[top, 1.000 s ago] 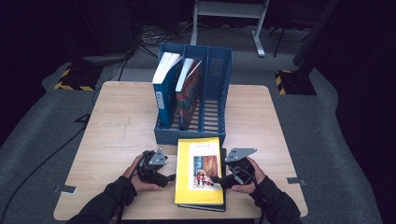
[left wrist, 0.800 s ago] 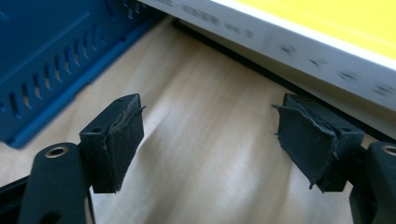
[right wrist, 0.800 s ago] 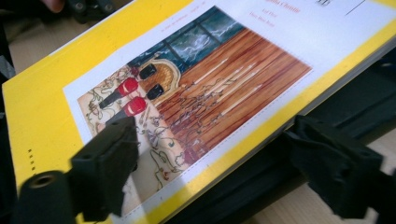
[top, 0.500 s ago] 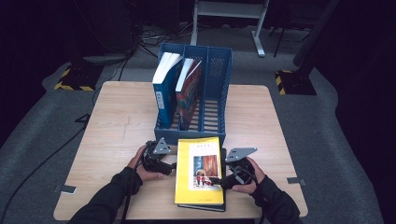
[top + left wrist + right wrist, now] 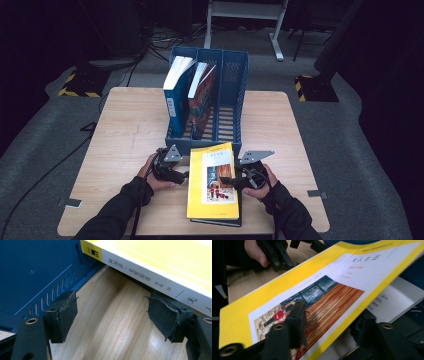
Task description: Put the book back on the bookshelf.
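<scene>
Blue file rack point(image 5: 231, 75) holding two upright books point(image 5: 176, 92), right tongs point(image 5: 329, 322) just closing on yellow book's cover point(image 5: 317, 290), left tongs point(image 5: 112, 315) open.

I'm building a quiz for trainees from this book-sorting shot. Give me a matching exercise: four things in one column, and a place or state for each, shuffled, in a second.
Things:
1. yellow book
2. blue book
3. left gripper
4. right gripper

Places or states:
A. stands in the blue file rack's left slot
B. jaws open over bare table, beside the spine
C. lies flat on a dark book
D. jaws around the lifted cover's edge

Pairs: 1-C, 2-A, 3-B, 4-D
</scene>
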Demonstrator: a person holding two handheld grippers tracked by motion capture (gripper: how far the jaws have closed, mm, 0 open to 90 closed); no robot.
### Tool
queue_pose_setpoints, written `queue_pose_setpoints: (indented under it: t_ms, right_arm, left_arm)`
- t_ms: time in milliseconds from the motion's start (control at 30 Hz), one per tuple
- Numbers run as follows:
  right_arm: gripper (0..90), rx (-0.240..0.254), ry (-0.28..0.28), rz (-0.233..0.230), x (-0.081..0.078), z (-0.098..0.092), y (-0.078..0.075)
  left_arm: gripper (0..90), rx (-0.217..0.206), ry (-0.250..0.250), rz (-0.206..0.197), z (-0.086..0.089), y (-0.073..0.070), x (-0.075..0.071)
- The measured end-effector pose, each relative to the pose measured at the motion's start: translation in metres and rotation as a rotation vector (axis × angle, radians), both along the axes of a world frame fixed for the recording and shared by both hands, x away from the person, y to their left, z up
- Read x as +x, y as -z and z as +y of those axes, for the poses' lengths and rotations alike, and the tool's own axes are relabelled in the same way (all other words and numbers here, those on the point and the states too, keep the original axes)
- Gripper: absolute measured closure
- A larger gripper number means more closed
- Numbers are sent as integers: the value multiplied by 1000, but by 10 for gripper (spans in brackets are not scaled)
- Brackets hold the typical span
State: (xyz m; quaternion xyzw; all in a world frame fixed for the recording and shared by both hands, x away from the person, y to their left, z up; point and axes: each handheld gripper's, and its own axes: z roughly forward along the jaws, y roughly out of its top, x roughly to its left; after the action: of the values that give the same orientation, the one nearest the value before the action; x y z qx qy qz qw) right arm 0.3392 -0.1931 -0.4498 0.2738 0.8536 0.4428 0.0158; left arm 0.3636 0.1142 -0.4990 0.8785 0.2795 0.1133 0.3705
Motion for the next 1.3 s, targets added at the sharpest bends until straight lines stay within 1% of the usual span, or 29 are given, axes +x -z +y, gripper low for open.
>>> queue_pose_setpoints:
  t_ms: [67,133,167,233,333,400,433,467,500,533,567,633,667,700,733,767,800,833,867,900,933,967,1000,1033,1100,1133,1167,1267,1300]
  right_arm:
    - [669,24,5,-3,0,-2,-1]
    - [712,46,-1,-18,-2,-3,-3]
    - [719,57,-9,-33,-4,-4,-4]
    - [730,59,-19,-70,-9,-3,-8]
    - [737,69,-24,-86,-12,-4,-10]
    - [751,93,-38,-117,-19,-5,-13]
    - [754,99,-41,-124,-21,-5,-14]
    - [758,109,-46,-139,-24,-6,-15]
    - [758,109,-46,-139,-24,-6,-15]
    - [760,115,-48,-145,-26,-6,-17]
    - [761,126,-54,-161,-29,-7,-19]
    - [761,136,-57,-179,-33,-10,-22]
    - [761,143,-67,-185,-34,-11,-24]
    - [761,143,-67,-185,-34,-11,-24]
    - [760,140,-75,-192,-36,-12,-25]
    - [756,137,-82,-205,-38,-13,-27]
    - [734,133,-96,-203,-40,-16,-31]
    - [725,132,-105,-204,-40,-17,-33]
    - [725,132,-105,-204,-40,-17,-33]
    - [720,128,-109,-208,-41,-18,-35]
    - [711,123,-112,-213,-41,-20,-36]
    - [695,126,-105,-206,-40,-21,-37]
    - [687,127,-108,-200,-40,-20,-36]
    - [680,125,-108,-196,-39,-20,-36]
    - [680,128,-108,-192,-39,-19,-36]
    - [700,150,-107,-183,-37,-21,-36]
    - [700,150,-107,-183,-37,-21,-36]
    - [727,145,-94,-206,-39,-21,-38]
    - [741,147,-82,-219,-39,-21,-40]
  left_arm:
    - [244,-3,0,0,0,0,0]
    - [255,-13,-1,-3,0,-1,0]
    - [256,-18,-2,-3,1,-1,0]
    - [256,-27,-4,-4,1,-2,0]
    - [259,-49,-5,-6,2,-4,-1]
    - [260,-64,8,-13,3,-7,-2]
    - [261,-74,5,-30,3,-9,-3]
    - [268,-81,6,-36,3,-11,-4]
    - [279,-81,6,-36,3,-11,-4]
    - [279,-108,9,-41,5,-14,-5]
    - [282,-116,12,-43,5,-16,-6]
    - [335,-165,17,-45,5,-22,-9]
    - [341,-165,17,-45,5,-22,-9]
    - [341,-176,18,-50,6,-24,-10]
    - [346,-195,21,-54,6,-27,-11]
    - [383,-216,24,-54,5,-29,-12]
    - [431,-253,34,-67,3,-34,-14]
    - [440,-268,45,-69,3,-37,-15]
    - [449,-268,45,-69,3,-37,-15]
    - [449,-283,49,-79,1,-40,-16]
    - [469,-294,59,-81,0,-42,-17]
    - [499,-311,81,-91,-3,-46,-18]
    - [515,-311,81,-91,-3,-46,-18]
    - [537,-317,101,-103,-7,-50,-19]
    - [541,-327,106,-104,-8,-52,-19]
    - [558,-327,122,-111,-11,-55,-17]
    - [575,-327,122,-111,-11,-55,-17]
    - [580,-336,130,-112,-13,-59,-15]
    - [618,-337,134,-120,-13,-61,-14]
